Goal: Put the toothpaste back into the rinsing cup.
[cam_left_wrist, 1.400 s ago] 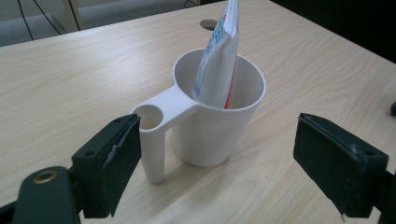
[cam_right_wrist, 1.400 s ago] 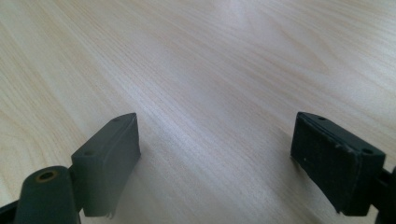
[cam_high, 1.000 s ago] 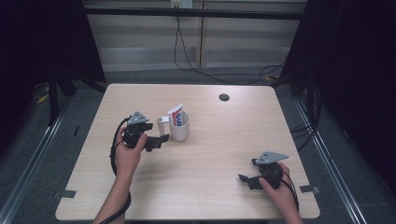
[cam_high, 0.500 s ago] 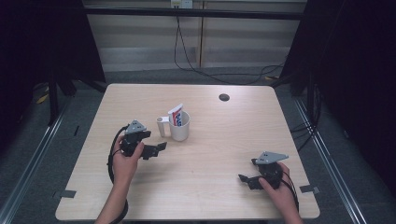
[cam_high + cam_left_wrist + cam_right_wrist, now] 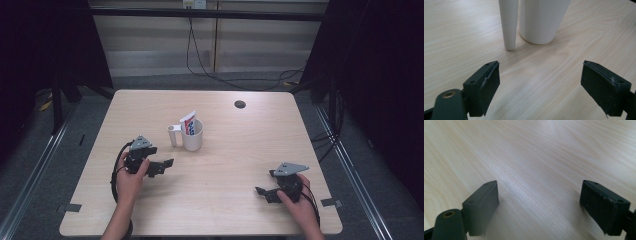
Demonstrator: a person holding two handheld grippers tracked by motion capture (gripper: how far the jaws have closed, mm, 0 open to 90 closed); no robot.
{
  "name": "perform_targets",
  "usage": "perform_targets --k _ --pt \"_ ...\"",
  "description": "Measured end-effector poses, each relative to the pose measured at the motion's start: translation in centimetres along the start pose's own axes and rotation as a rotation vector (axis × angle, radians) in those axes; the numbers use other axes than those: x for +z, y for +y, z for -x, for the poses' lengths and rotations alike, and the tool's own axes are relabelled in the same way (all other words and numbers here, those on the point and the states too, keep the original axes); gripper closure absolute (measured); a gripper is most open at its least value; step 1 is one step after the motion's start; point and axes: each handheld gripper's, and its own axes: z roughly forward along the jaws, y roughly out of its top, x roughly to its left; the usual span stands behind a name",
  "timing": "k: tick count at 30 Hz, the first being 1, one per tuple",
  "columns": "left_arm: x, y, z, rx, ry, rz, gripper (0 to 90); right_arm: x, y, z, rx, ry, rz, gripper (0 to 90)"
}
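Note:
A white mug [image 5: 192, 135] with a handle on its left stands upright near the table's middle, and a red, white and blue toothpaste tube [image 5: 188, 122] leans inside it. My left gripper [image 5: 161, 167] is open, a short way in front and to the left of the mug, with nothing between its jaws. In the left gripper view the mug [image 5: 543, 20] and its handle [image 5: 509, 23] rise just beyond the open gripper [image 5: 540, 87]. My right gripper [image 5: 265, 193] is open near the front right of the table, over bare wood [image 5: 534, 165].
A small dark round spot [image 5: 240, 104] sits at the back right of the light wooden table [image 5: 250, 150]. Black cables trail from both grippers. Dark floor and metal rails surround the table on all sides.
My left gripper has drawn back from the mug toward the front of the table and lowered. The right gripper has stayed in place.

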Motion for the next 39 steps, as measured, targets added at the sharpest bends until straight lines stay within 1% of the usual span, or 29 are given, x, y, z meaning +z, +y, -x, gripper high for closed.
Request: perform_targets --k 1,5,6,7,9,10,12,13,14,17,19,20,22,26,28,29,30,32,34,35,37,38,39 --pt "-0.1 -0.1 -0.1 0.008 0.0 -0.008 15.8 0.0 0.0 0.0 0.0 0.001 0.0 15.0" --pt "-0.1 -0.8 -0.3 -0.004 0.004 -0.013 15.8 0.0 0.0 0.0 0.0 0.001 -0.001 15.0" --pt "-0.1 -0.9 -0.4 0.005 0.006 -0.019 15.8 0.0 0.0 0.0 0.0 -0.001 0.001 15.0" --pt "-0.1 -1.1 -0.4 -0.005 0.009 -0.018 15.8 0.0 0.0 0.0 0.0 0.001 0.0 15.0" --pt "0.0 -1.3 -0.5 -0.004 0.013 -0.021 15.9 0.0 0.0 0.0 0.0 0.001 0.0 15.0" --pt "0.0 -1.4 -0.5 -0.012 0.013 -0.018 15.9 0.0 0.0 0.0 0.0 0.001 0.0 15.0" --pt "0.0 -1.7 -0.6 -0.011 0.016 -0.025 15.9 0.0 0.0 0.0 0.001 0.002 -0.001 15.0" --pt "0.0 -1.8 -0.7 -0.003 0.02 -0.033 15.9 0.0 0.0 0.0 0.0 0.001 0.0 15.0" --pt "0.1 -1.9 -0.7 -0.013 0.018 -0.033 15.9 0.0 0.0 0.0 0.001 0.0 -0.001 15.0" --pt "0.0 -2.4 -0.9 -0.016 0.024 -0.043 15.9 0.0 0.0 0.0 0.0 0.002 -0.001 15.0" --pt "0.0 -2.6 -1.0 -0.024 0.027 -0.042 16.0 0.0 0.0 0.0 0.001 0.002 -0.001 15.0" --pt "0.0 -2.7 -1.1 -0.016 0.03 -0.049 16.0 0.0 0.0 0.0 0.0 0.001 0.0 15.0" --pt "0.1 -2.9 -1.0 -0.022 0.033 -0.053 16.0 0.0 0.0 0.0 0.0 0.001 0.0 15.0" --pt "0.1 -3.1 -1.1 -0.014 0.036 -0.055 16.1 0.0 0.0 0.0 0.0 0.001 -0.001 15.0" --pt "0.1 -3.1 -1.1 -0.011 0.035 -0.062 16.0 0.0 0.0 0.0 0.0 0.001 0.0 15.0" --pt "0.1 -3.2 -1.1 -0.006 0.045 -0.067 16.1 0.0 0.0 0.0 -0.001 0.001 0.0 15.0" --pt "0.1 -3.3 -1.1 0.002 0.043 -0.077 16.0 0.0 0.0 0.0 0.001 0.001 -0.001 15.0" --pt "0.2 -3.5 -1.1 -0.002 0.043 -0.082 16.1 0.0 0.0 0.0 0.0 0.001 0.0 15.0" --pt "0.1 -3.5 -1.0 0.006 0.043 -0.08 16.4 0.0 0.0 0.0 0.001 0.0 -0.001 15.0" --pt "0.1 -3.5 -1.0 0.008 0.043 -0.086 16.3 0.0 0.0 0.0 -0.001 0.001 0.0 15.0" --pt "0.2 -3.4 -0.9 0.03 0.049 -0.094 16.3 0.0 0.0 0.0 0.001 0.001 -0.001 15.0" --pt "0.2 -3.4 -0.9 0.054 0.061 -0.107 16.2 0.0 0.0 0.0 0.001 0.001 -0.001 15.0" --pt "0.3 -3.4 -0.8 0.053 0.059 -0.105 16.0 0.0 0.0 0.0 0.001 0.001 -0.001 15.0"
